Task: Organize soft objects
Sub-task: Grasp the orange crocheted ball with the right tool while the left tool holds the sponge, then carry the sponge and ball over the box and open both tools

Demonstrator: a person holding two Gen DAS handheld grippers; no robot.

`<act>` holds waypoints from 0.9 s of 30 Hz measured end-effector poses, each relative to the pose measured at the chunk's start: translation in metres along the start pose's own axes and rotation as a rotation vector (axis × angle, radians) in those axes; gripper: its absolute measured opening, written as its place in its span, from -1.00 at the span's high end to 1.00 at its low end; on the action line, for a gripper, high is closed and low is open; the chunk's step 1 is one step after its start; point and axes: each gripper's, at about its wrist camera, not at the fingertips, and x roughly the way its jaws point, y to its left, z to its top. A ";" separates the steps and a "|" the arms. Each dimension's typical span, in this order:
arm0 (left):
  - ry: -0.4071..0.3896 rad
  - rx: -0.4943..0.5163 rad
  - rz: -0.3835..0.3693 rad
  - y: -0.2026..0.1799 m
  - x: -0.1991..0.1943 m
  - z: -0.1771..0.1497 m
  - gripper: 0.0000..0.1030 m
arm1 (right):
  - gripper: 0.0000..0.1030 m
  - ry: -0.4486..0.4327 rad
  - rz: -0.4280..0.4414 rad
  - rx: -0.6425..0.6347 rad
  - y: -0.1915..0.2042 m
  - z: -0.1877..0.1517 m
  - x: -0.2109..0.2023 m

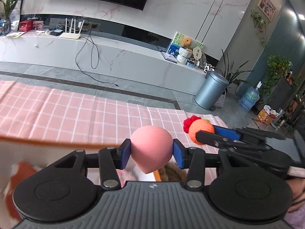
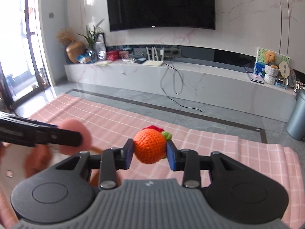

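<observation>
My left gripper point(image 1: 152, 153) is shut on a pink teardrop-shaped sponge point(image 1: 151, 149) and holds it above the pink checked cloth point(image 1: 66, 110). My right gripper point(image 2: 150, 151) is shut on an orange crocheted ball point(image 2: 149, 146) with a red tuft and green leaf. In the left wrist view the right gripper point(image 1: 202, 133) shows to the right with the orange ball point(image 1: 200, 129). In the right wrist view the left gripper point(image 2: 76, 135) shows blurred at the left with the pink sponge point(image 2: 76, 135). An orange-rimmed white box point(image 1: 57, 145) lies below the left gripper, with blurred soft items inside.
A brown furry item point(image 1: 172, 172) lies under the left gripper beside the box corner. Beyond the cloth are grey floor tiles, a marble TV bench point(image 2: 190, 80), a grey bin point(image 1: 211, 89) and a loose black cable point(image 1: 91, 57).
</observation>
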 end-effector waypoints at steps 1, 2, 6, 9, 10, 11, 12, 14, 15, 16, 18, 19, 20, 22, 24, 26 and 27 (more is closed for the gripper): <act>0.001 -0.007 0.001 0.001 -0.007 -0.003 -0.03 | 0.31 0.004 0.012 -0.012 0.011 -0.002 -0.010; 0.004 -0.016 0.003 0.003 -0.014 -0.006 -0.02 | 0.31 0.012 0.029 -0.025 0.024 -0.005 -0.019; 0.031 -0.040 0.013 0.013 -0.032 -0.020 -0.03 | 0.30 0.052 0.063 -0.060 0.063 -0.017 -0.041; 0.070 -0.044 0.014 0.022 -0.038 -0.031 -0.02 | 0.31 0.100 0.079 -0.088 0.086 -0.026 -0.048; 0.079 -0.047 0.017 0.026 -0.041 -0.036 -0.02 | 0.31 0.113 0.084 -0.095 0.092 -0.029 -0.050; 0.086 -0.051 0.022 0.029 -0.043 -0.039 -0.02 | 0.31 0.126 0.088 -0.100 0.098 -0.033 -0.052; 0.092 -0.053 0.028 0.033 -0.045 -0.041 -0.02 | 0.31 0.137 0.089 -0.103 0.103 -0.036 -0.053; 0.099 -0.056 0.043 0.042 -0.047 -0.043 -0.02 | 0.30 0.168 0.086 -0.109 0.111 -0.038 -0.051; 0.103 -0.061 0.053 0.047 -0.050 -0.046 -0.02 | 0.30 0.185 0.085 -0.111 0.114 -0.039 -0.050; 0.106 -0.068 0.063 0.051 -0.051 -0.046 -0.02 | 0.30 0.202 0.082 -0.111 0.116 -0.040 -0.048; 0.117 -0.074 0.081 0.061 -0.051 -0.048 -0.02 | 0.30 0.230 0.078 -0.115 0.121 -0.040 -0.042; 0.123 -0.073 0.099 0.064 -0.049 -0.048 -0.02 | 0.30 0.244 0.081 -0.117 0.122 -0.038 -0.038; 0.129 -0.067 0.118 0.067 -0.049 -0.051 -0.02 | 0.30 0.261 0.091 -0.121 0.123 -0.036 -0.032; 0.178 -0.054 0.131 0.073 -0.045 -0.054 -0.02 | 0.30 0.302 0.114 -0.142 0.130 -0.036 -0.023; 0.227 -0.038 0.122 0.078 -0.042 -0.059 -0.02 | 0.30 0.345 0.133 -0.184 0.139 -0.037 -0.014; 0.256 -0.027 0.150 0.083 -0.041 -0.063 -0.03 | 0.30 0.375 0.161 -0.200 0.146 -0.037 -0.004; 0.266 -0.024 0.172 0.085 -0.040 -0.065 -0.03 | 0.30 0.382 0.176 -0.189 0.148 -0.035 0.000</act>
